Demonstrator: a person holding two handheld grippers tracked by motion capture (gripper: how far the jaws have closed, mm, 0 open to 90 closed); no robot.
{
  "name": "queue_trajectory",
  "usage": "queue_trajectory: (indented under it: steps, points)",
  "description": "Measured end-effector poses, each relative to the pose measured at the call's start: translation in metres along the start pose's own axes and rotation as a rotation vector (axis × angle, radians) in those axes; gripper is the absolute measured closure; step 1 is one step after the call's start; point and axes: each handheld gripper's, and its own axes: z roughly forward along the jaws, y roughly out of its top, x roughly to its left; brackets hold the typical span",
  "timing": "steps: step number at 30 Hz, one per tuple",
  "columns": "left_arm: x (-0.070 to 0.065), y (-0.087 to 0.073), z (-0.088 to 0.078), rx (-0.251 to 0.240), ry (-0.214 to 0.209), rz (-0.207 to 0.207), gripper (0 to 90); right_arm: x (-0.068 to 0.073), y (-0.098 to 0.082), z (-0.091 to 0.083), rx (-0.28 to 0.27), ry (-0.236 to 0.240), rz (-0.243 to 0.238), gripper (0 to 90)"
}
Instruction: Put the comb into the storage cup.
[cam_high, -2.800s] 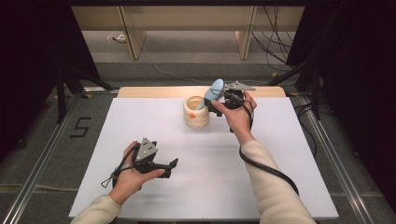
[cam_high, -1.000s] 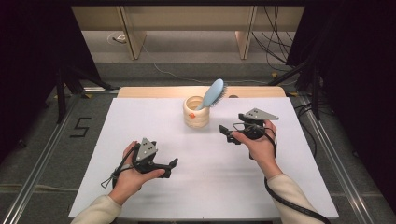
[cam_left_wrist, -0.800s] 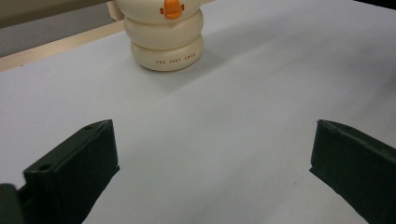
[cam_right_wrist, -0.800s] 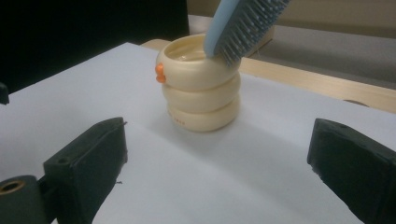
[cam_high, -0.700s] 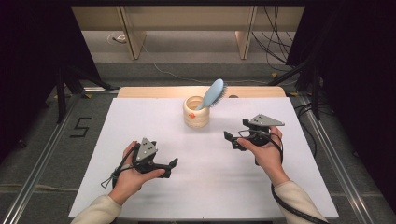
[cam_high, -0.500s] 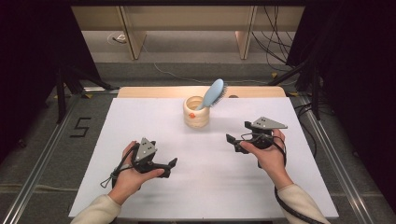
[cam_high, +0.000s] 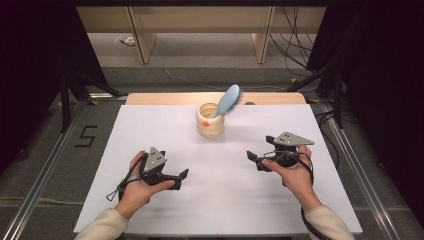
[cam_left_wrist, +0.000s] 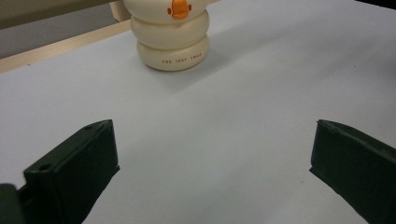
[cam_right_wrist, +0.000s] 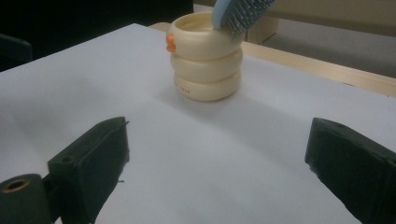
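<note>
Blue hairbrush (cam_high: 227, 100) stands handle-down in cream ringed cup (cam_high: 210, 120), head leaning right over rim, propped by cup wall; cup sits far centre of white bench (cam_high: 150, 120). Right claw (cam_high: 253, 159) wide, empty, near right, well apart from cup, aimed left. Left claw (cam_high: 181, 176) wide, empty, near left, hand resting on bench, aimed right. Placement looks complete.
</note>
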Motion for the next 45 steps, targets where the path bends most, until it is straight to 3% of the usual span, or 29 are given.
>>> queue_trajectory:
  steps: [16,27,45]
  points:
    - [0.007,-0.002,-0.001,0.005,0.006,-0.007,0.1,-0.005,-0.016,-0.027,0.014,-0.005,-0.013,8.4]
    - [0.013,-0.005,-0.005,0.005,0.025,-0.015,0.1,-0.012,-0.029,-0.044,0.022,-0.027,-0.006,10.0]
    - [0.013,-0.007,-0.005,0.010,0.023,-0.016,0.1,-0.019,-0.049,-0.066,0.029,-0.042,0.021,14.0]
